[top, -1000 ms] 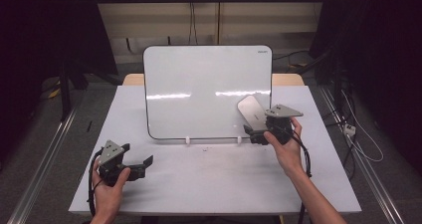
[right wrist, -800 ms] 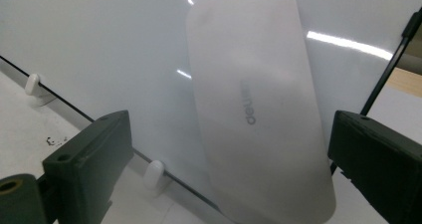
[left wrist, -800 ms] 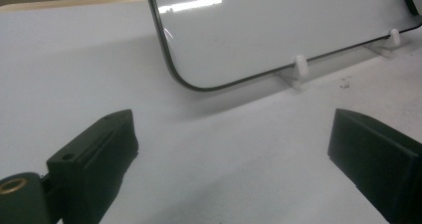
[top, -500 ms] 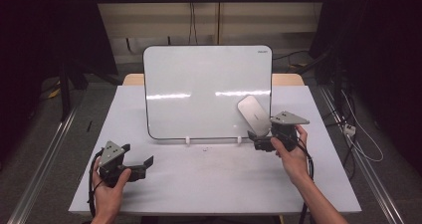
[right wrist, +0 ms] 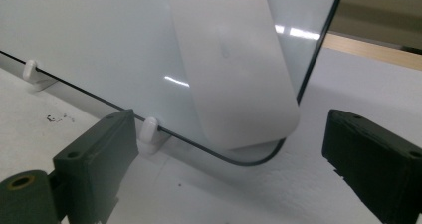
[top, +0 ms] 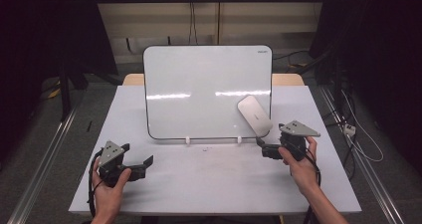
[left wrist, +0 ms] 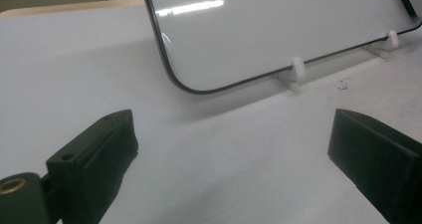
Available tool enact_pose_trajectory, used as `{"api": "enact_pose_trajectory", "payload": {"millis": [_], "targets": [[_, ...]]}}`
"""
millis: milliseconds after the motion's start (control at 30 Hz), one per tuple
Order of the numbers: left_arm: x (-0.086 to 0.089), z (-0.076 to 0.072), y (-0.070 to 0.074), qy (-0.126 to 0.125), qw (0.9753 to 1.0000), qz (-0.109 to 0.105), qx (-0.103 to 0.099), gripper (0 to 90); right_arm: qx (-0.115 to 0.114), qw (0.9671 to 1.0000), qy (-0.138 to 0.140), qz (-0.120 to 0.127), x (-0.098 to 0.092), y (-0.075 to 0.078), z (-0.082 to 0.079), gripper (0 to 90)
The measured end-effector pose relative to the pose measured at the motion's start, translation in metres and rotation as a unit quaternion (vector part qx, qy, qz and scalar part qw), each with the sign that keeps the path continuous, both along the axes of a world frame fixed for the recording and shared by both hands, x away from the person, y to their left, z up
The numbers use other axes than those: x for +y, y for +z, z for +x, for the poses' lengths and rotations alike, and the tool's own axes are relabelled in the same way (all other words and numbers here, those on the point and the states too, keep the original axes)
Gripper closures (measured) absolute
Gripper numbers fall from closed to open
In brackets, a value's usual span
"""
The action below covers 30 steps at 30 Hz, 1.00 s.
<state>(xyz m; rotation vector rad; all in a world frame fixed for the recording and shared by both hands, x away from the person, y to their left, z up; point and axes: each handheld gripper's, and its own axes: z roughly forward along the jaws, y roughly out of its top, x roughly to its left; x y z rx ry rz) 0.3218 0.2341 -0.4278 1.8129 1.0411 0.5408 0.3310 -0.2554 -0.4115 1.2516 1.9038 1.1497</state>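
I see the eraser [top: 255,115] sticking on the whiteboard [top: 208,89], near its lower right corner. My right gripper [top: 264,149] is released just beside it, and my left gripper [top: 144,163] is released too, empty.

So the whiteboard [top: 208,92] stands propped up toward the back middle of the tabletop [top: 214,184], its bottom edge sitting in two small clips [top: 187,141]. An eraser [top: 254,115] is stuck on the board's lower right corner, tilted. The left gripper [top: 133,164] sits at the front left of the tabletop, well apart from the board. The right gripper [top: 263,148] is just in front of the board's right corner, below the eraser.
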Motion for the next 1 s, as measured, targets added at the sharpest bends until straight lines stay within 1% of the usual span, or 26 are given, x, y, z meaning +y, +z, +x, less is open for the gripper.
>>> {"api": "enact_pose_trajectory", "payload": {"millis": [100,267,400,567,700,800,833,900,933,1000], "targets": [[0.001,0.000,0.000,0.002,1.0000,0.001,0.000,4.8,0.002,1.0000,-0.005,-0.001,-0.005,-0.004,-0.005,7.7],[0.001,0.000,-0.001,0.006,1.0000,0.003,0.001,5.0,0.009,0.9999,-0.015,-0.001,-0.012,-0.014,-0.013,8.1],[0.001,0.000,-0.001,0.011,0.9999,0.003,0.000,5.5,0.011,0.9997,-0.020,0.005,-0.015,-0.020,-0.020,8.4],[0.001,0.000,-0.001,0.013,0.9999,0.002,0.000,5.5,0.013,0.9998,-0.012,0.004,-0.020,-0.025,-0.028,8.3],[0.002,0.000,0.000,0.015,0.9999,0.003,-0.002,5.5,0.013,0.9998,-0.017,0.007,-0.023,-0.030,-0.033,8.4],[0.002,0.000,0.000,0.017,0.9999,0.003,-0.001,5.5,0.006,0.9997,-0.020,0.011,-0.024,-0.032,-0.037,8.3],[0.002,0.000,0.000,0.016,0.9999,0.002,0.000,5.5,0.005,0.9998,-0.017,0.008,-0.023,-0.033,-0.037,8.3],[0.003,-0.001,0.001,0.017,0.9998,0.001,-0.003,5.5,0.007,0.9998,-0.015,0.004,-0.022,-0.035,-0.038,8.2],[0.004,-0.001,0.000,0.020,0.9998,-0.002,-0.002,5.5,0.012,0.9998,-0.014,0.009,-0.022,-0.035,-0.038,8.2],[0.004,0.000,0.000,0.018,0.9998,-0.001,0.001,5.5,0.015,0.9997,-0.019,0.006,-0.022,-0.036,-0.036,8.4]]}}
